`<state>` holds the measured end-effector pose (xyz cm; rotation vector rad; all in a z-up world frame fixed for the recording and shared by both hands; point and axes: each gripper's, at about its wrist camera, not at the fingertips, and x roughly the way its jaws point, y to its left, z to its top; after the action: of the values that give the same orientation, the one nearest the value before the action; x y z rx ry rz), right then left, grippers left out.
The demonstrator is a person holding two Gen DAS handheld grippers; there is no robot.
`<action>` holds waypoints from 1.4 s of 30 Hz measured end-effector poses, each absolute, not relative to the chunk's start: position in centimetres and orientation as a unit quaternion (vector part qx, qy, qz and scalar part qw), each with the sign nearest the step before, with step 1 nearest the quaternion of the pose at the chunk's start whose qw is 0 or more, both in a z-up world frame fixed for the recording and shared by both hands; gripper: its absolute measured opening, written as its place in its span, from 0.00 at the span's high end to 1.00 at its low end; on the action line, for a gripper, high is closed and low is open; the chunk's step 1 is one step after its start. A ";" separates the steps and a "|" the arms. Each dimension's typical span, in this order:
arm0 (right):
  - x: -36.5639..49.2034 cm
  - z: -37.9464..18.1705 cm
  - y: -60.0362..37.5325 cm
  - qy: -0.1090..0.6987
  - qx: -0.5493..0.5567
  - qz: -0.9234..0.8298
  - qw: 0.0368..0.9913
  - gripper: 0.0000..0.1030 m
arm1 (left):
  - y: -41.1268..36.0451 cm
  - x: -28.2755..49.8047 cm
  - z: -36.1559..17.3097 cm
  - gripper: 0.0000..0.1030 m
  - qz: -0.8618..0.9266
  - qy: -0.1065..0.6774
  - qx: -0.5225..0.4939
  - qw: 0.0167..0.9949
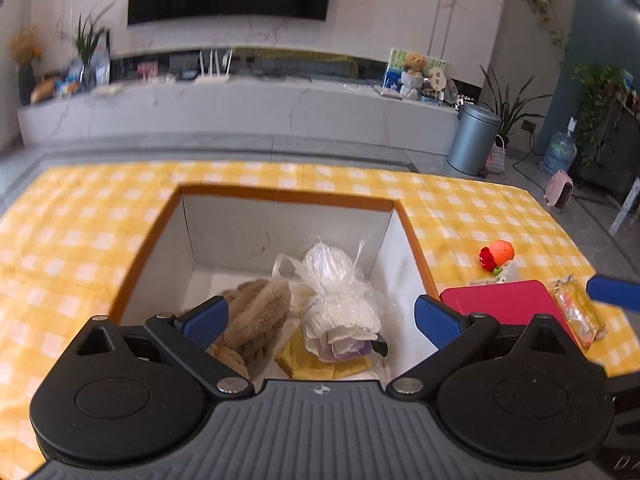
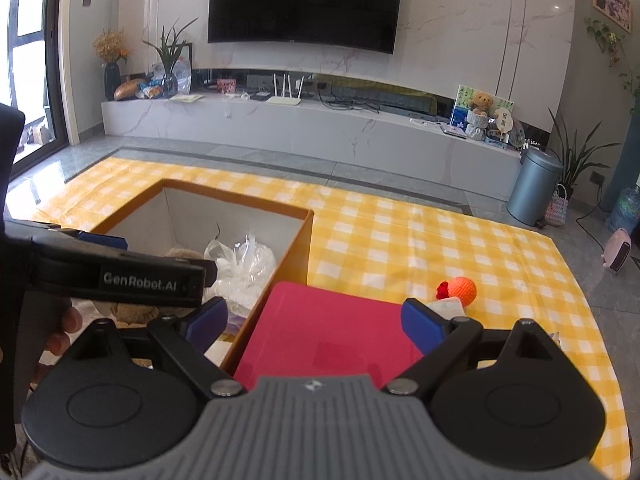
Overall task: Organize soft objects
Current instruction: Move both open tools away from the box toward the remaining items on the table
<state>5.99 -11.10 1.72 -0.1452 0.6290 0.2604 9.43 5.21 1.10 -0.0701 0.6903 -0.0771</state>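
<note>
An open orange-rimmed box (image 1: 288, 194) with white inner walls stands on the yellow checked cloth. Inside lie a beige plush cloth (image 1: 256, 316), a clear bag of white soft stuff (image 1: 336, 300) and a yellow cloth (image 1: 320, 364). My left gripper (image 1: 320, 316) is open and empty, hovering over the box. My right gripper (image 2: 316, 320) is open and empty above a flat red pad (image 2: 320, 336) lying right of the box (image 2: 304, 240). The left gripper's body (image 2: 120, 276) shows over the box in the right wrist view.
An orange ball (image 1: 502, 250) with a red flower (image 1: 487, 258) lies on the cloth right of the box, also in the right wrist view (image 2: 462, 290). A yellow snack packet (image 1: 580, 310) lies beside the red pad (image 1: 504, 302). The right gripper's blue finger (image 1: 614, 292) shows at the right edge.
</note>
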 end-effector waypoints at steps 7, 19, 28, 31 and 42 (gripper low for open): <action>4.9 3.3 -12.8 0.288 -0.058 0.120 0.948 0.10 | 3.3 7.8 3.0 0.00 -0.028 0.306 0.001 0.952; 2.1 6.0 -19.6 0.265 -0.034 0.085 0.960 0.09 | 0.1 4.6 7.9 0.00 0.019 0.227 -0.048 0.973; 2.9 6.9 -27.5 0.260 -0.027 -0.019 0.965 0.09 | -4.8 4.3 8.6 0.00 -0.002 0.186 0.006 0.983; 4.4 7.0 -30.0 0.274 -0.037 -0.062 0.959 0.09 | -6.7 4.6 7.9 0.00 -0.041 0.198 0.013 0.979; 9.5 0.3 -37.4 0.328 0.080 -0.065 0.939 0.08 | -11.7 6.5 7.5 0.00 -0.086 0.163 -0.030 0.982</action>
<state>9.51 -37.41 0.32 0.1629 0.6688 -0.1336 6.46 -11.70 7.51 -0.0598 0.3280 -0.1728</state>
